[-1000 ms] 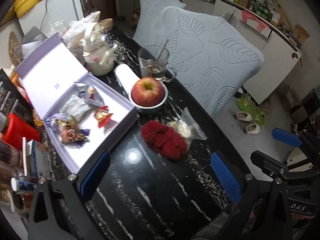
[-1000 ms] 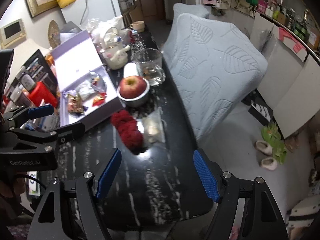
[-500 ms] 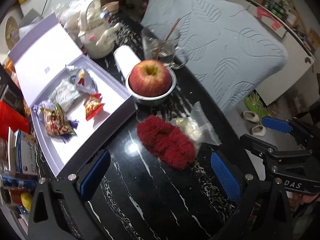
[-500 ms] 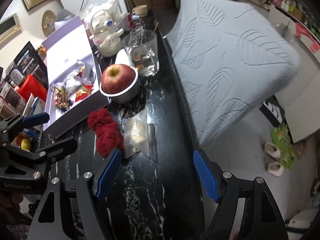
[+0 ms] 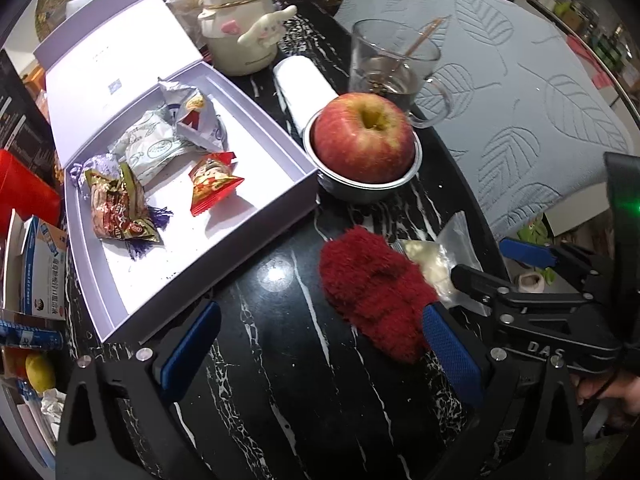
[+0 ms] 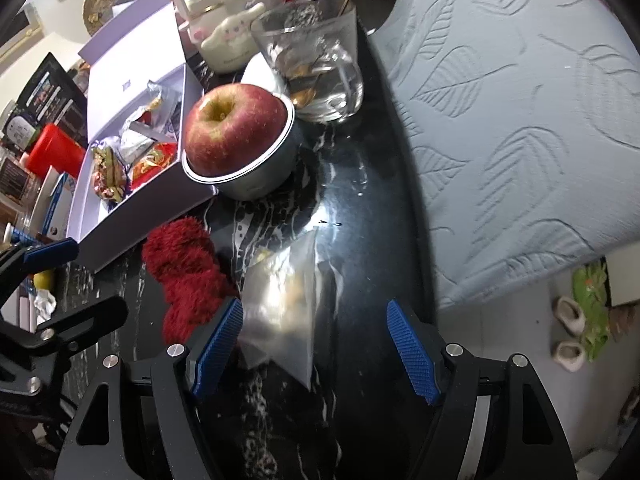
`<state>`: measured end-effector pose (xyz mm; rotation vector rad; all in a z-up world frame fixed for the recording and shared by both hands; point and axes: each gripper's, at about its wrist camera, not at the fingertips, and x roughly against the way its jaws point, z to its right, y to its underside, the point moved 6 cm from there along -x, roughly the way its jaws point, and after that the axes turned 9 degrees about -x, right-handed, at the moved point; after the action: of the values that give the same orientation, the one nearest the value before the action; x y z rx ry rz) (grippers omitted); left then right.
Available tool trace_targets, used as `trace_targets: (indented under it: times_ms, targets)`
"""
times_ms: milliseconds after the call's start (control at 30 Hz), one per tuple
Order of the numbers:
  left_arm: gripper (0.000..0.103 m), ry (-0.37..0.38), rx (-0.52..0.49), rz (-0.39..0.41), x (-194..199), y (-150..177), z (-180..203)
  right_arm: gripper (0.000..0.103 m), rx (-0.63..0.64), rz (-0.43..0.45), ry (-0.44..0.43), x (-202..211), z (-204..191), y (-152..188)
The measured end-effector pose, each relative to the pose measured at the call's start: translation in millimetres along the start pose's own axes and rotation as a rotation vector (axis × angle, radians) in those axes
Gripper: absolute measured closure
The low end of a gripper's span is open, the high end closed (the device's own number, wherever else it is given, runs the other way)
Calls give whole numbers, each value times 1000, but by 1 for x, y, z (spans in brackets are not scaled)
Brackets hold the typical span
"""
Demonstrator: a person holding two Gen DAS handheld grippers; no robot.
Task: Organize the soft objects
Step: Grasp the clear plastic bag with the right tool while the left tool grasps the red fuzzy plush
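Observation:
A fluffy red soft object (image 5: 376,292) (image 6: 188,272) lies on the black marble table (image 5: 280,380). Right beside it lies a clear plastic bag (image 5: 440,256) (image 6: 284,300) with pale contents. My left gripper (image 5: 320,352) hangs open just above the table, its right pad at the red object's near end. My right gripper (image 6: 316,344) is open too, low over the bag, whose near part sits between the blue pads without either pressing on it. The right gripper's fingers (image 5: 528,252) show at the right of the left wrist view.
An open lilac box (image 5: 280,152) (image 6: 132,200) holding several snack packets stands to the left. An apple (image 5: 362,140) (image 6: 236,128) in a metal bowl, a glass mug (image 6: 316,56), a white roll and a cream teapot (image 5: 240,32) stand behind. A grey leaf-patterned cushion (image 6: 520,120) borders the table's right edge.
Both grippers have come down and closer to the table. The red object and bag now loom larger; the right gripper has moved over the bag. Both stayed open.

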<state>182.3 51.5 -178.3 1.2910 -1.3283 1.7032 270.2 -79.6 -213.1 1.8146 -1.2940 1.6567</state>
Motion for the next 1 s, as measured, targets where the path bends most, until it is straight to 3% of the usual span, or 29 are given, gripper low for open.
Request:
trace_targets:
  times_ms: [267,367,433,567,1000]
  targets:
    - [1,31,44,-7,-8,-4,-8,32,16,-73,-42,-31,-8,-4]
    - [1,55,45,-4,-11,-7,-4,42,4,-111,-57,-38,-6,1]
    - [1,59,32,-7,-13,-9,1,58,9,-103,-59,-37,-5,3]
    - [1,86,4,-17,-20,-13,14,64,-5,-99,-46,-33,4,5]
    - [1,137,-54,-109,-52,-5,55,67,-150,-57,0,-7,55,29]
